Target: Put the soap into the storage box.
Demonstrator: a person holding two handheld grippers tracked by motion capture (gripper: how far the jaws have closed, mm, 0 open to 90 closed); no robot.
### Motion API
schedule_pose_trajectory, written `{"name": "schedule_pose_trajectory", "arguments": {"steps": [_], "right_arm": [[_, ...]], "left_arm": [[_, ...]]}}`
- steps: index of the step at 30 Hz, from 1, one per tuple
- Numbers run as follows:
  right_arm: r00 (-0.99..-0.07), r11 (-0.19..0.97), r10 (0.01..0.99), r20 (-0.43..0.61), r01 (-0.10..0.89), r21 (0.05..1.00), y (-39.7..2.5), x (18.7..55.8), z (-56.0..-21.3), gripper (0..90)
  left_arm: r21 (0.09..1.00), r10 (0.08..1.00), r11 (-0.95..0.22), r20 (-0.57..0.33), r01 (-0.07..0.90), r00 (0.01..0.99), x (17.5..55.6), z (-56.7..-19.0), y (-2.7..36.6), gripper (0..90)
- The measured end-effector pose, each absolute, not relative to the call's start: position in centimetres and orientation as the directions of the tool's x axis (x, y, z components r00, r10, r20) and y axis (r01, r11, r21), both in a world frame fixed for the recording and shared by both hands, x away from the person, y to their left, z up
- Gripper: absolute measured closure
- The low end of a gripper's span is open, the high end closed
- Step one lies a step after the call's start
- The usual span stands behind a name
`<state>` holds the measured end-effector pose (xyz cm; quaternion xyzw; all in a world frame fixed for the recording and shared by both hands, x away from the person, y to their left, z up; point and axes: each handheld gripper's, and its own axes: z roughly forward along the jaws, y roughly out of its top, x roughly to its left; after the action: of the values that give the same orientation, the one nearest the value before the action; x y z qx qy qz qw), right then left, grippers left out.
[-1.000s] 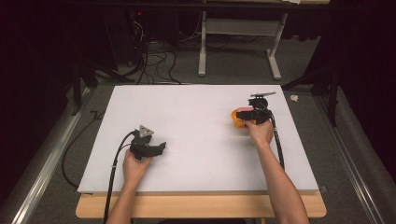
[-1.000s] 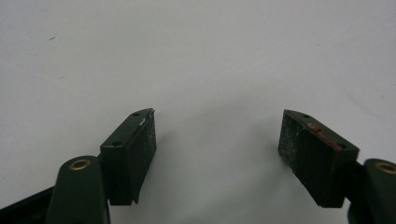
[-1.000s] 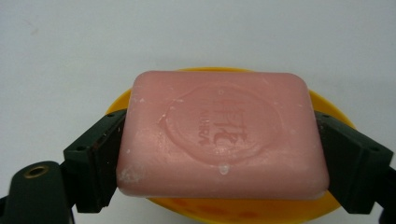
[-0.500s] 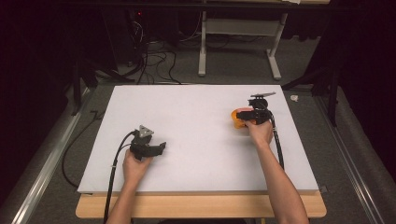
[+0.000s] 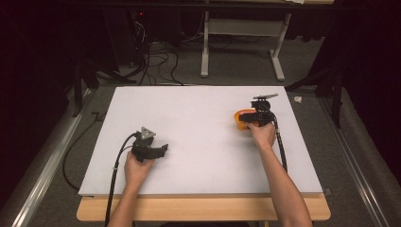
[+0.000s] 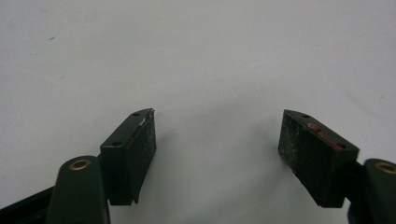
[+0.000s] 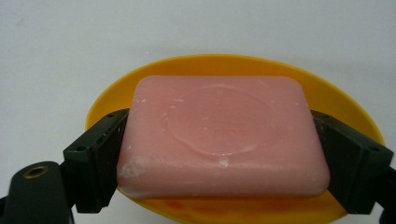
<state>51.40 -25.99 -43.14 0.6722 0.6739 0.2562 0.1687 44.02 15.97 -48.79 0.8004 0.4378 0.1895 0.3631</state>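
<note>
Two grippers over a white desk [image 5: 198, 118]. Right gripper [image 7: 219, 154] has its jaws clamped on a pink soap bar [image 7: 222, 133], one black pad pressed to each short end of the bar. The bar sits flat, long side across the right gripper view, over a yellow-orange soap dish [image 7: 327, 100]; can't tell if the bar rests in the dish or is lifted just off it. A round embossed stamp marks the bar's top face, lettering too faint to read. White flecks along the bar's near edge.

In the high view the right gripper [image 5: 259, 117] and dish [image 5: 241, 119] are on the desk's right half, nearer the far edge, with a strip of bare white surface between the dish and the right edge. Right hand [image 5: 263, 134] holds the gripper from the near side, cable trailing back along the forearm.

Left gripper [image 6: 217, 140]: jaws released, spread wide, nothing between them, bare white desk below. Red smear on the right pad's top edge. In the high view the left gripper [image 5: 150, 149] sits at the near-left part of the desk, held by the left hand [image 5: 137, 166], well apart from the soap. Wide bare desk between the two grippers and toward the far-left corner. Wooden lip [image 5: 203, 210] shows along the near edge.
</note>
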Motion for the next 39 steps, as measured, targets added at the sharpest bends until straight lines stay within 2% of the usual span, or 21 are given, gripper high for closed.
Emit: {"name": "schedule_pose_trajectory", "arguments": {"steps": [19, 39], "right_arm": [[-0.051, -0.015, 0.994, 0.096, 0.808, 0.588, -25.8, 51.2, -42.8, 12.8], [-0.086, -0.008, 0.99, 0.109, 0.75, 0.661, -26.9, 50.0, -40.7, 13.3]], "left_arm": [[0.747, 0.838, -0.353, -0.015, 0.563, 0.545, 44.0, -48.8, 16.0, 28.0], [0.747, 0.838, -0.353, -0.014, 0.563, 0.545, 44.0, -48.8, 16.0, 28.0]]}}
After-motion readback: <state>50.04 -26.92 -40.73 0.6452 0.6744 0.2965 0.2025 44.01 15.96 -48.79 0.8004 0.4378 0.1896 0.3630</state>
